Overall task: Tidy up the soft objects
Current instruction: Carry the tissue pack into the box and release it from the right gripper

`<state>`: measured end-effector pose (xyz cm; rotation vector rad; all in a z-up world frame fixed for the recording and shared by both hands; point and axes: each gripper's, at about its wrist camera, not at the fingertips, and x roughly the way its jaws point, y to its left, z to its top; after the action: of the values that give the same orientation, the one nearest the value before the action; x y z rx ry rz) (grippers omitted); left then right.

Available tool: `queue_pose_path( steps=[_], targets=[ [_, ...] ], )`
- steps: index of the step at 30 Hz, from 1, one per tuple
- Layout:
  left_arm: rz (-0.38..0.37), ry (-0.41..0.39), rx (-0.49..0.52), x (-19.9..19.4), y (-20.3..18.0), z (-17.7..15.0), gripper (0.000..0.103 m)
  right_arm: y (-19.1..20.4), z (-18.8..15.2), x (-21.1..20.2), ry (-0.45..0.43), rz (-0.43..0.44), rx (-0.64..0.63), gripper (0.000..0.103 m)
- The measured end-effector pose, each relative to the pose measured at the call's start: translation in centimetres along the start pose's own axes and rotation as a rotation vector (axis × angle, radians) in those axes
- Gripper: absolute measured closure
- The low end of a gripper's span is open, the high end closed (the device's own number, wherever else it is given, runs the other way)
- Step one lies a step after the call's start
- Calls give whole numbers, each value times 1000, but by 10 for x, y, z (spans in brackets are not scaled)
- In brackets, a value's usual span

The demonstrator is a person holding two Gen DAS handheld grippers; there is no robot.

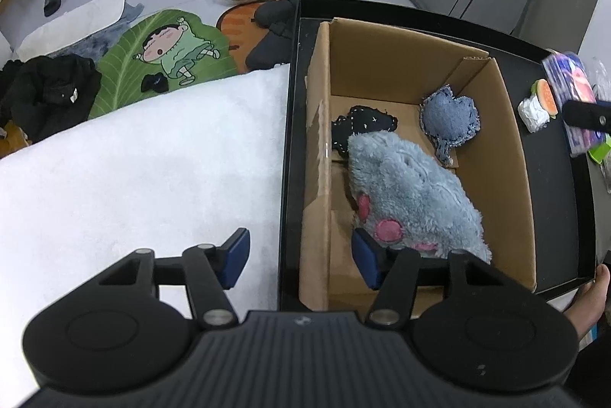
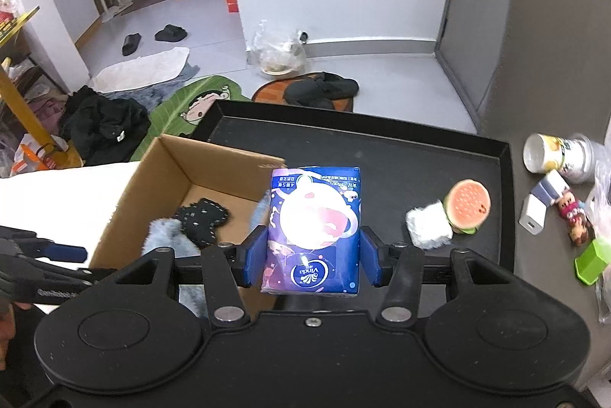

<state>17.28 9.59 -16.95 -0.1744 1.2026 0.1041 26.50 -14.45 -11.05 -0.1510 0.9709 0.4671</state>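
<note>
A cardboard box (image 1: 496,125) stands in a black tray (image 1: 542,201). In it lie a grey-blue plush with pink spots (image 1: 412,194), a denim soft piece (image 1: 450,119) and a black stitched soft piece (image 1: 361,125). My left gripper (image 1: 301,261) is open and empty, above the box's left wall. My right gripper (image 2: 311,255) is shut on a blue tissue pack (image 2: 315,228), held above the tray right of the box (image 2: 160,171). A burger-shaped soft toy (image 2: 467,205) with a white fluffy piece (image 2: 427,228) lies on the tray.
A white cushion (image 1: 133,171) lies left of the tray. On the grey surface to the right are a cup (image 2: 557,154), a white charger (image 2: 534,215), a small doll (image 2: 573,213) and a green block (image 2: 594,261). Clothes and mats lie on the floor beyond.
</note>
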Motion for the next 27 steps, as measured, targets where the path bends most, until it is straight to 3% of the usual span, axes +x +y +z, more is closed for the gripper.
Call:
queue_pose_path(
  steps=[8, 13, 20, 27],
  targets=[
    [-30, 14, -11, 4, 3, -2, 67, 29, 8, 8, 21, 14, -58, 53],
    [-47, 23, -3, 9, 3, -4, 73, 48, 9, 19, 47, 18, -92, 53],
    [-65, 23, -5, 12, 6, -5, 88, 67, 12, 37, 73, 20, -117, 53],
    [-80, 37, -2, 15, 4, -5, 91, 90, 17, 58, 142, 7, -176, 51]
  ],
)
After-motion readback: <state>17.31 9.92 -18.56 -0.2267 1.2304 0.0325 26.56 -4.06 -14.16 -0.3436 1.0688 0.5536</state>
